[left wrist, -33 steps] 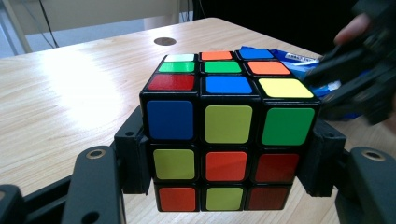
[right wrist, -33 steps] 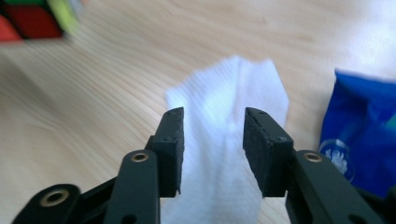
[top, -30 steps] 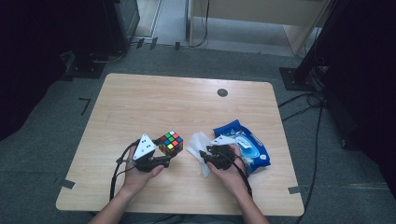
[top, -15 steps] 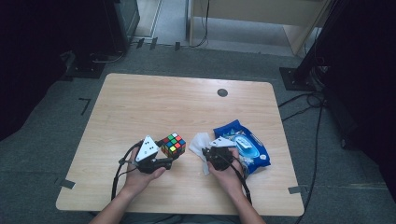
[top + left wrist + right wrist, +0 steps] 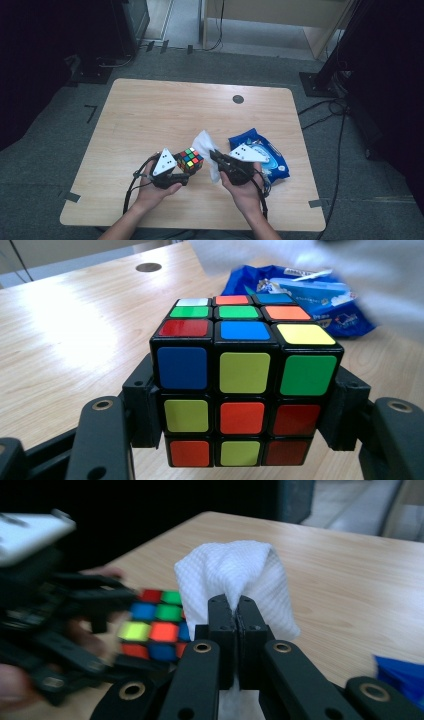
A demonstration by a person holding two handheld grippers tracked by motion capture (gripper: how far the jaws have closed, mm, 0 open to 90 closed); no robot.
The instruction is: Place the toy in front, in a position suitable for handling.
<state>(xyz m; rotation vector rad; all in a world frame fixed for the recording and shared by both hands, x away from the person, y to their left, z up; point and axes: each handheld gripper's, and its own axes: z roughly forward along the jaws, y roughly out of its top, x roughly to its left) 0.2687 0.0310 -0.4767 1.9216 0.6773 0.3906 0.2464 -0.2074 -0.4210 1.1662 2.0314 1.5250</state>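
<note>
Left gripper (image 5: 184, 171): my left tool clamps the scrambled, multicoloured plastic puzzle cube (image 5: 244, 377) from both sides. In the left gripper view the black jaws press flat on its two flanks, with the cube sitting upright between them just above the pale wooden table (image 5: 150, 115).

Right gripper (image 5: 235, 611): the jaws are pressed together on a fold of the white, waffle-textured wet wipe (image 5: 235, 572). The cloth bunches up above the tips and drapes to either side of them.

What has just changed: a second ago, in the high view, the wipe lay low on the table beside the pack, under my right tool. The jaws have just been closing, with the wipe between them. Now it hangs lifted off the wood from the tips, and the right hand has risen and swung toward the cube.

Wipe's place: at the very tips of the right tool, near the cube's right face but not touching it as far as I can tell.

Cube's place: inside the left tool's grip, just left of the wipe and ahead of my left hand (image 5: 150, 192).

Blue plastic wipe pack (image 5: 262, 157): on the table under and behind the right tool, its flap side facing up.

Meaning for the work: I judge the pick-up finished and the grip sound. Wiping the cube's faces looks next, so the left hold must stay firm.
</note>
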